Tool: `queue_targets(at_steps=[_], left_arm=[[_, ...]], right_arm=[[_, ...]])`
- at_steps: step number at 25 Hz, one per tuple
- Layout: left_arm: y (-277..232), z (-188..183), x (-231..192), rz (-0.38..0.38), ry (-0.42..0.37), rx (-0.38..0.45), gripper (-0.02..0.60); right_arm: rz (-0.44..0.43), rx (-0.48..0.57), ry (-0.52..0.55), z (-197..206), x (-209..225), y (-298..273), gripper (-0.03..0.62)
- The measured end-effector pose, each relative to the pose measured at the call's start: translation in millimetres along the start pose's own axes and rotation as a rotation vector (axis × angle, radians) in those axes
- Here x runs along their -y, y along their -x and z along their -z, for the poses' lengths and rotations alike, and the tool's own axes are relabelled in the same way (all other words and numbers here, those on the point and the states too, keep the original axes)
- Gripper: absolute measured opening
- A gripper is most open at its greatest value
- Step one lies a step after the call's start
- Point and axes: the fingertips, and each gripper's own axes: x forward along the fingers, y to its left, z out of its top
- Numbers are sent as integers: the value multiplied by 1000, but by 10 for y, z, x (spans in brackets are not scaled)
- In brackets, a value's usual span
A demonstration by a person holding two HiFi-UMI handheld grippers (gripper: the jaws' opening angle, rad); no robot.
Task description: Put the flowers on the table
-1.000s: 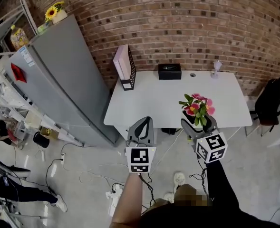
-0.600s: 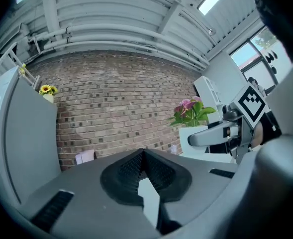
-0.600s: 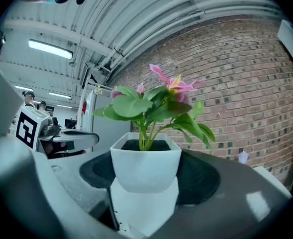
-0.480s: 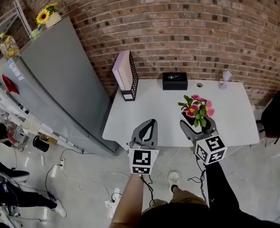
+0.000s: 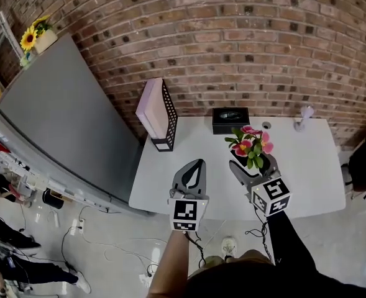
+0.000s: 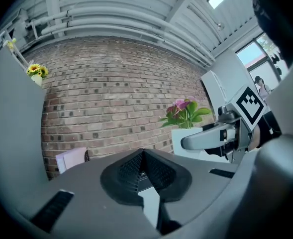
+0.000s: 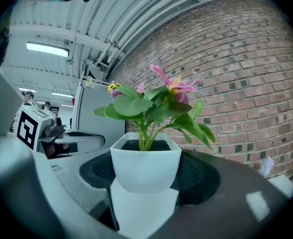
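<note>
Both grey: left tool (image 5: 196,166), right tool (image 5: 251,167); black ribbed pads (image 6: 134,169); black-white marker cubes (image 5: 187,215); black right sleeve (image 5: 288,247).

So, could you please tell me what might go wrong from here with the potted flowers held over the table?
1. The right gripper holds the white pot only by its sides, and the flowers stand tall above it, so it could slip or tip on release.
2. The black box stands just behind it on the table; going further in might knock the leaves against it.
</note>
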Motion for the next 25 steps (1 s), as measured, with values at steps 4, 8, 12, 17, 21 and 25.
queue_targets(at_steps=[4,8,12,17,21,25], left_arm=[[-309,115,-33,24,39,-12,8],[-472,182,-65,27,46,-28,6],[-531,206,-118,31,37,-6,8],[-561,218,-147,75,48,-6,8],[-576,232,-84,135,32,-14,8],[-557,272,-63,139,52,-15,8]], right_arm=[[-2,1,20,42,209,-233,339],[7,5,65,72,332,-354,339],[-2,13,117,111,380,-423,339],[16,-45,122,310,383,-465,339],[7,-128,77,652,332,-518,339],[-21,-170,31,997,288,-548,339]])
